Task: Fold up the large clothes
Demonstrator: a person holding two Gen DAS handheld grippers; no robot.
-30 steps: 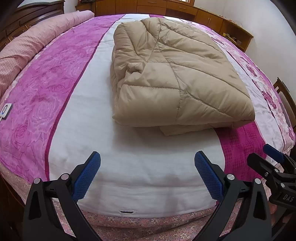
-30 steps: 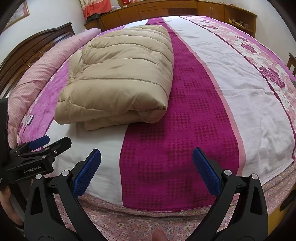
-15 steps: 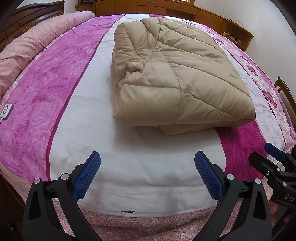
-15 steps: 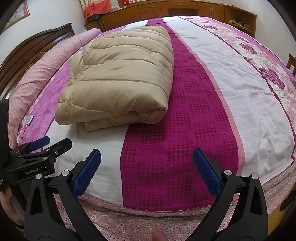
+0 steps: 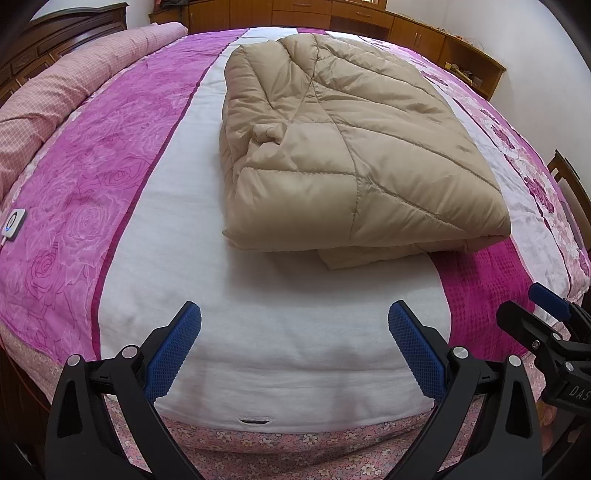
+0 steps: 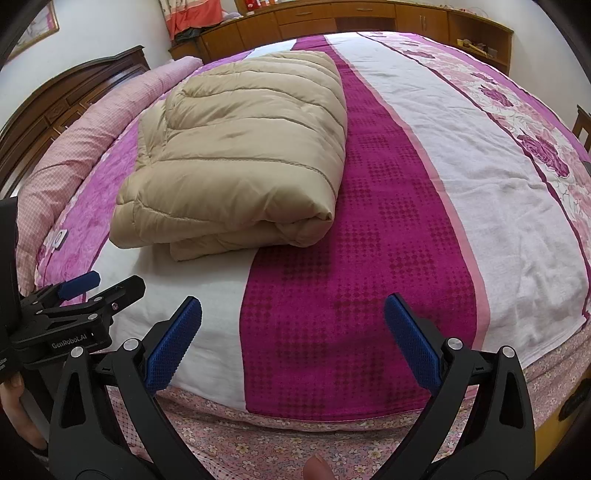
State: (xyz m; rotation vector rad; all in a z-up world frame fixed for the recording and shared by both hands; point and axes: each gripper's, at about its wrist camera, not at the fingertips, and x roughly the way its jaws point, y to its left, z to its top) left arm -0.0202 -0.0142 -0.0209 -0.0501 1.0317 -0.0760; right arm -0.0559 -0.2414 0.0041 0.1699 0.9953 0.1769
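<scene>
A beige quilted down coat [image 5: 347,155] lies folded into a thick rectangle on the bed, also seen in the right wrist view as the coat [image 6: 236,162]. My left gripper [image 5: 294,332] hovers open over the white stripe at the bed's near edge, well short of the coat. My right gripper [image 6: 293,326] is open too, above the dark magenta stripe, with the coat ahead and to its left. Nothing sits between either pair of blue pads. Each gripper shows at the edge of the other's view.
The bed [image 5: 96,206] carries a pink, white and magenta striped cover. A small white controller [image 5: 13,224] lies at its left side. A pink checked bolster [image 6: 85,140] lines the dark wooden headboard. Wooden cabinets [image 6: 369,18] stand behind; a chair [image 5: 569,184] is at the right.
Almost nothing differs; both grippers stay open near the bed's front edge, with only a slight drift of the view. The coat has not moved.
</scene>
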